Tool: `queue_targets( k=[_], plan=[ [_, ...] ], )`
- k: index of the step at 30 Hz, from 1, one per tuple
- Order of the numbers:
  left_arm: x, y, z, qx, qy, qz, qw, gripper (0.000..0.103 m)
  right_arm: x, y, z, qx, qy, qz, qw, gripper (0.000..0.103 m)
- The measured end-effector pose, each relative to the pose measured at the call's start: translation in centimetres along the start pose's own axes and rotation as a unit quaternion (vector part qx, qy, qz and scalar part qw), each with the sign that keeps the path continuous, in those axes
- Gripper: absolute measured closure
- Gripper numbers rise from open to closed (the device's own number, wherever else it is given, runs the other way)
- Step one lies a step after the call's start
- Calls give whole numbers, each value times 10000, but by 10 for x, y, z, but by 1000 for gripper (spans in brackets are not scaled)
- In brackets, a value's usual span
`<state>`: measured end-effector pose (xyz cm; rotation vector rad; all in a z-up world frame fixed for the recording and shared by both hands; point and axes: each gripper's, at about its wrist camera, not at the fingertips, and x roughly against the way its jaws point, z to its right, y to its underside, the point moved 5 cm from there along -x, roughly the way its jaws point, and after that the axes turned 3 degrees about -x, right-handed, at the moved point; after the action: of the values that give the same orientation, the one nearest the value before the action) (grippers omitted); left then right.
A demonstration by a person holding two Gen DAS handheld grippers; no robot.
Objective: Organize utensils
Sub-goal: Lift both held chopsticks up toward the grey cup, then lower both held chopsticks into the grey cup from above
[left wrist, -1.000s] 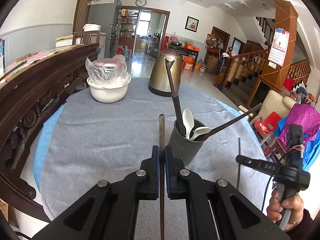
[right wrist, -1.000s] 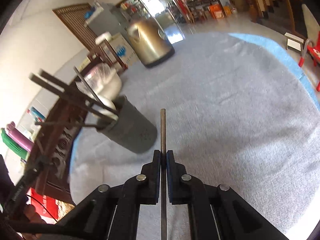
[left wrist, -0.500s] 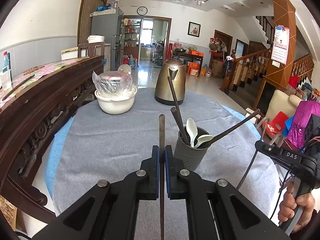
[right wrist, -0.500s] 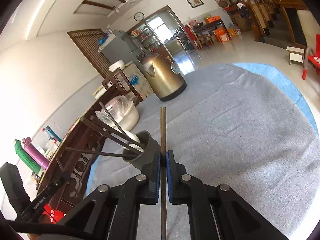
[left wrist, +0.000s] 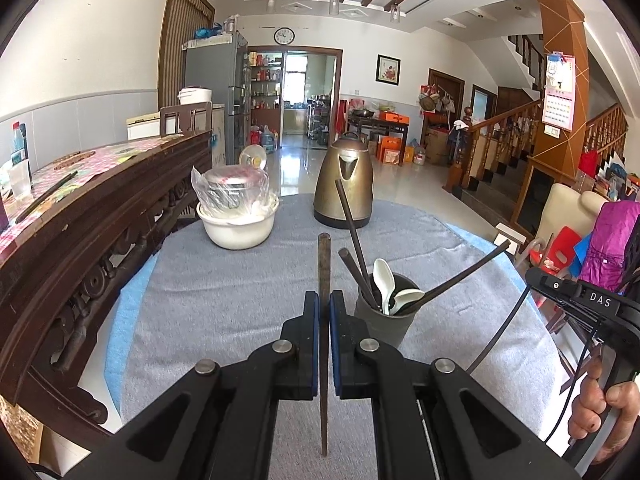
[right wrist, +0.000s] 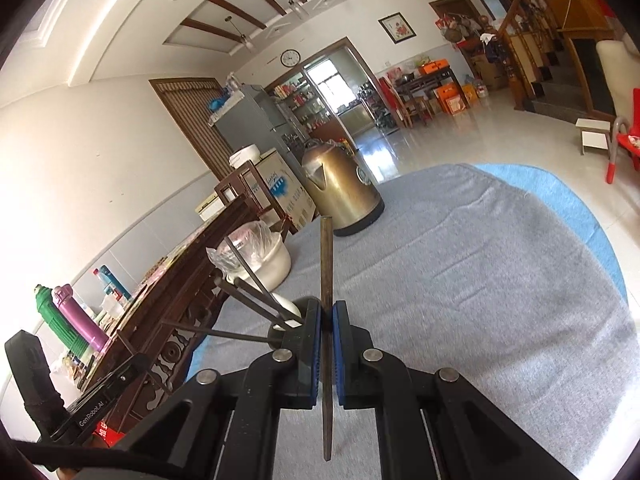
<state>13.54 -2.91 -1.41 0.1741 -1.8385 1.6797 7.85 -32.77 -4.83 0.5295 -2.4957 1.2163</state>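
In the left wrist view my left gripper (left wrist: 324,300) is shut on a dark chopstick (left wrist: 324,264) that sticks up between its pads. Just right of it stands a grey utensil holder (left wrist: 382,322) with white spoons (left wrist: 383,280) and several dark chopsticks leaning out. My right gripper (right wrist: 326,308) is shut on another dark chopstick (right wrist: 326,256). The holder (right wrist: 280,330) sits low behind its left finger, mostly hidden. The right gripper's body (left wrist: 576,300) and a hand (left wrist: 600,412) show at the right edge.
The round table carries a grey cloth (left wrist: 224,304) over a blue edge. A brass kettle (left wrist: 344,188) and a white bowl (left wrist: 238,228) with a wrapped metal pot stand at the far side. A carved dark wooden rail (left wrist: 80,248) runs along the left.
Both grippers have risen with their chopsticks still held. The right one rose more and tipped upward, so the holder now sits close behind its left finger.
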Motion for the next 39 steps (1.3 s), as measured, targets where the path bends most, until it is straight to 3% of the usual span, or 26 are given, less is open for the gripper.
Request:
queue_targets(
  k=[39],
  plan=[
    [-4, -55, -12, -159, -272, 329, 9990, 98, 12, -77, -21, 266, 148, 667, 9973, 97]
  ],
)
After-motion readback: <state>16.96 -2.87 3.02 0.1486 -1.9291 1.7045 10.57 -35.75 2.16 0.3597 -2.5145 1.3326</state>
